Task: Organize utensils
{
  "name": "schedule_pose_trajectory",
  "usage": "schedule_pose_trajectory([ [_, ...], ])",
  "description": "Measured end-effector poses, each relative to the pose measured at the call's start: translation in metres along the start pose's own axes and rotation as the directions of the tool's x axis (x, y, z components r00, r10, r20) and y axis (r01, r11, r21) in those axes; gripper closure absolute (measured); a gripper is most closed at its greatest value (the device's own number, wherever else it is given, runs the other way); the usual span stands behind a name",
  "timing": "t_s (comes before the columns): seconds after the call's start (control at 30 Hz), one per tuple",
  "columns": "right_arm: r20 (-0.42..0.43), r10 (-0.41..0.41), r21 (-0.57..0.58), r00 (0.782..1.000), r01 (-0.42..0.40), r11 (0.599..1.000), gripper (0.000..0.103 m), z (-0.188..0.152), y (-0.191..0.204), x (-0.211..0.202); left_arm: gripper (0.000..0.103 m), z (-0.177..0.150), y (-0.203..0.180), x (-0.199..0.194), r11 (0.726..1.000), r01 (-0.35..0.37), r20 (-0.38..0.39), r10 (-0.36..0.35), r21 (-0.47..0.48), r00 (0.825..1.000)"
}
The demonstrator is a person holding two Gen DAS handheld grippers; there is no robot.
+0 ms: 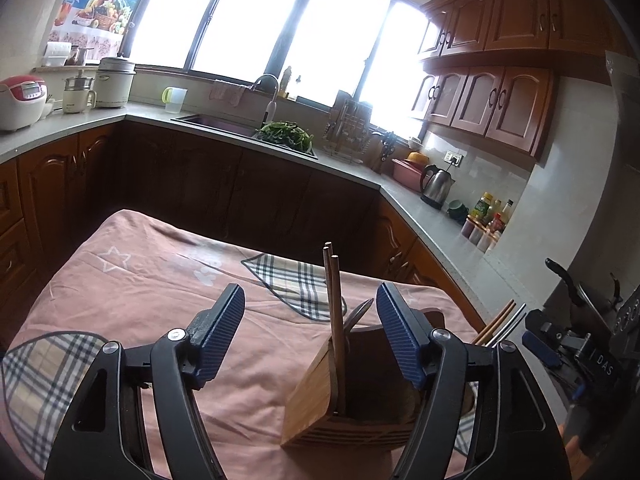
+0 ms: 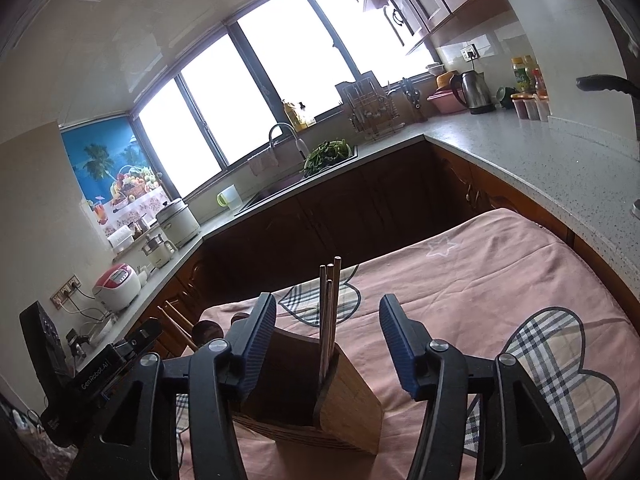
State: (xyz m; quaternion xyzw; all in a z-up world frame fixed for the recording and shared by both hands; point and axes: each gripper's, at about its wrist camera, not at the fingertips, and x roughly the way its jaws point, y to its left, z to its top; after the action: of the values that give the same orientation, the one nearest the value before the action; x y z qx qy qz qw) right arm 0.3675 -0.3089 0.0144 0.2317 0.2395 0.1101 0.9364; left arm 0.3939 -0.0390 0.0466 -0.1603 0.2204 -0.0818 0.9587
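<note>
With both the left gripper (image 1: 310, 308) and right gripper (image 2: 328, 318) spread and empty around the bamboo utensil holder (image 2: 320, 408) on the pink tablecloth (image 2: 480, 280), a careless nudge risked toppling its upright chopsticks (image 2: 330, 312).

The pink-covered bench (image 1: 140, 280) is largely bare to the left of and beyond the wooden utensil holder (image 1: 316, 396), so a clear path is offered there. The space above the holder is blocked by upright chopsticks (image 1: 334, 304) rising from it. The holder is flanked closely by the left gripper (image 1: 310, 336) and the right gripper (image 2: 328, 344), both with jaws spread and nothing between the pads. To the right, the bench edge is bounded closely by the grey countertop (image 2: 540, 160).
</note>
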Motion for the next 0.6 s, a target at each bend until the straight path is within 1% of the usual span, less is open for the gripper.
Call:
schedule_pose_trajectory([
  [0.03,0.005,0.004,0.003,1.0,-0.004,1.0,0.031,0.0,0.0,-0.002,0.024,0.0,0.0,-0.001,1.0,-0.005,0.0,0.005,-0.001,1.0],
  [0.07,0.011,0.01,0.006,1.0,-0.01,1.0,0.025,0.0,-0.001,-0.004,0.018,0.0,0.001,-0.002,1.0,-0.014,-0.001,0.014,-0.004,1.0],
  [0.1,0.018,0.014,0.008,1.0,-0.014,1.0,0.02,0.0,-0.001,-0.006,0.007,0.001,0.002,-0.003,1.0,-0.022,-0.001,0.022,-0.011,1.0],
  [0.13,0.022,0.019,0.011,1.0,-0.019,1.0,0.017,0.0,0.0,-0.008,0.003,0.0,0.003,-0.006,1.0,-0.025,0.006,0.025,-0.018,1.0],
  [0.2,0.03,0.029,0.018,0.999,-0.029,0.999,0.006,-0.001,0.0,-0.012,0.002,0.0,0.005,-0.012,0.999,-0.018,0.018,0.019,-0.026,1.0],
  [0.27,0.037,0.037,0.02,0.999,-0.037,0.999,0.002,-0.003,0.002,-0.018,0.0,-0.001,0.006,-0.017,0.999,-0.023,0.014,0.023,-0.022,1.0],
  [0.43,0.032,0.045,0.02,0.998,-0.046,0.999,0.001,-0.01,0.005,-0.031,0.0,-0.007,0.007,-0.034,1.0,-0.026,0.0,0.026,0.0,1.0],
  [0.6,0.027,0.041,0.004,0.999,-0.041,0.999,0.001,-0.021,0.01,-0.048,0.0,-0.014,0.009,-0.059,0.999,-0.033,0.004,0.032,0.016,0.999],
])
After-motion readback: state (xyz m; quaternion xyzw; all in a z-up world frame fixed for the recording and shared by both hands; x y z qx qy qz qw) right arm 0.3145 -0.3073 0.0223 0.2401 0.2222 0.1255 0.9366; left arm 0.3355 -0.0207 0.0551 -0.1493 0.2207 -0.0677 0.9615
